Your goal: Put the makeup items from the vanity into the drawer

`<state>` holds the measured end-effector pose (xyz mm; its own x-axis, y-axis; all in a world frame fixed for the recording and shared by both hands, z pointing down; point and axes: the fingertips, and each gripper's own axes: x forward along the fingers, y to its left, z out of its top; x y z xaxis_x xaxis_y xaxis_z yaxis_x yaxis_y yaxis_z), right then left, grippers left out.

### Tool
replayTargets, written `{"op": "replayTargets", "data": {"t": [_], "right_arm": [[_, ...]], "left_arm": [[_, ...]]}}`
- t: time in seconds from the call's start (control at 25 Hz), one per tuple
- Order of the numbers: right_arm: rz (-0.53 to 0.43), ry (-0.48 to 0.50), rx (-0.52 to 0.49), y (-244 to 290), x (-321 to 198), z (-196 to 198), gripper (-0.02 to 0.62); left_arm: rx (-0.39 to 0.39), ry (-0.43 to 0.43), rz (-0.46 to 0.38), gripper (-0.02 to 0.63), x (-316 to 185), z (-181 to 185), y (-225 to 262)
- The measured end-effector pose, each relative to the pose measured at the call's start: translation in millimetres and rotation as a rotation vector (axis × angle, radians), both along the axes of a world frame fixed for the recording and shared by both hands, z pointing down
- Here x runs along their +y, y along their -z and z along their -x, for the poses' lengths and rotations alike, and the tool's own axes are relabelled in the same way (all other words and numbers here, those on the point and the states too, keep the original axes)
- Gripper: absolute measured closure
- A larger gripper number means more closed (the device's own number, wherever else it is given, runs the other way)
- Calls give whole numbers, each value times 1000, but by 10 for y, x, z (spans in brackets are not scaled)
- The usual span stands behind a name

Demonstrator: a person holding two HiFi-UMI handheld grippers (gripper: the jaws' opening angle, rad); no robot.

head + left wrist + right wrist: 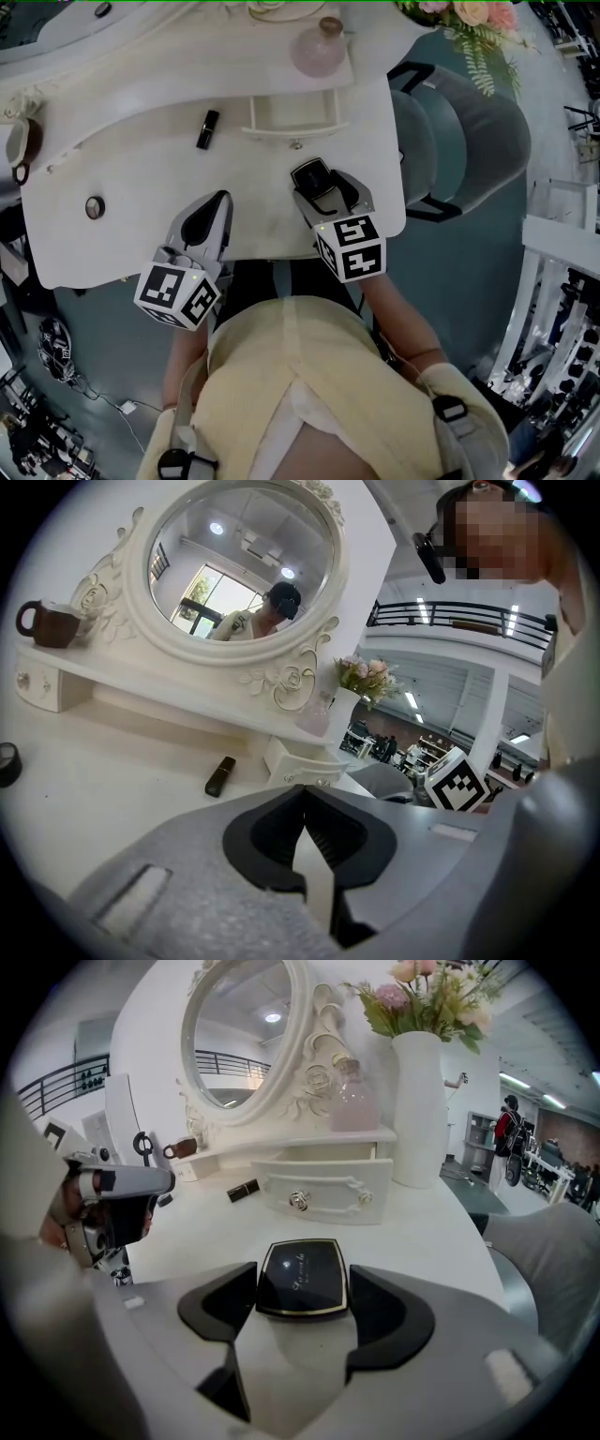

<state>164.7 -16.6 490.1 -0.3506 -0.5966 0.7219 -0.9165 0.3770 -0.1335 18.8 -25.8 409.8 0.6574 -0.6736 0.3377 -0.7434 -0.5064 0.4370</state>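
A black compact lies flat on the white vanity top, near its front edge. My right gripper is open, and its dark pads flank the compact closely on both sides. My left gripper hovers to the left of it, shut and empty. A black lipstick lies farther back on the left. To its right the small white drawer stands pulled open.
A pink perfume bottle stands on the shelf above the drawer, and a white vase of flowers beside it. An oval mirror rises behind. A small round item lies at left. A teal chair stands at right.
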Motion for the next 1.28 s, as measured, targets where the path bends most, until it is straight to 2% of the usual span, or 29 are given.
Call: {"op": "replayTargets", "data": {"t": [0.4, 0.56, 0.6, 0.64, 0.72, 0.92, 1.12, 1.28], "right_arm": [[-3, 1, 17, 165, 42, 50, 302], [-20, -39, 18, 243, 40, 72, 307], [-39, -69, 23, 278, 25, 42, 331], [-59, -103, 25, 316, 8, 8, 588], [-68, -137, 30, 342, -8, -17, 591], [-68, -132, 66, 289, 45, 73, 582], [-85, -88, 12, 351, 114, 348, 493], [-72, -44, -11, 375, 150, 511, 448]], "left_arm": [[23, -27, -31, 609, -77, 122, 96], [37, -43, -41, 609, -102, 216, 114], [40, -48, -45, 608, -108, 238, 122], [43, -54, -49, 609, -114, 260, 130], [47, -68, -56, 609, -128, 308, 147], [55, -101, -65, 609, -129, 414, 185], [55, -116, -64, 609, -97, 531, 153], [64, -107, -59, 609, -75, 583, 131]]}}
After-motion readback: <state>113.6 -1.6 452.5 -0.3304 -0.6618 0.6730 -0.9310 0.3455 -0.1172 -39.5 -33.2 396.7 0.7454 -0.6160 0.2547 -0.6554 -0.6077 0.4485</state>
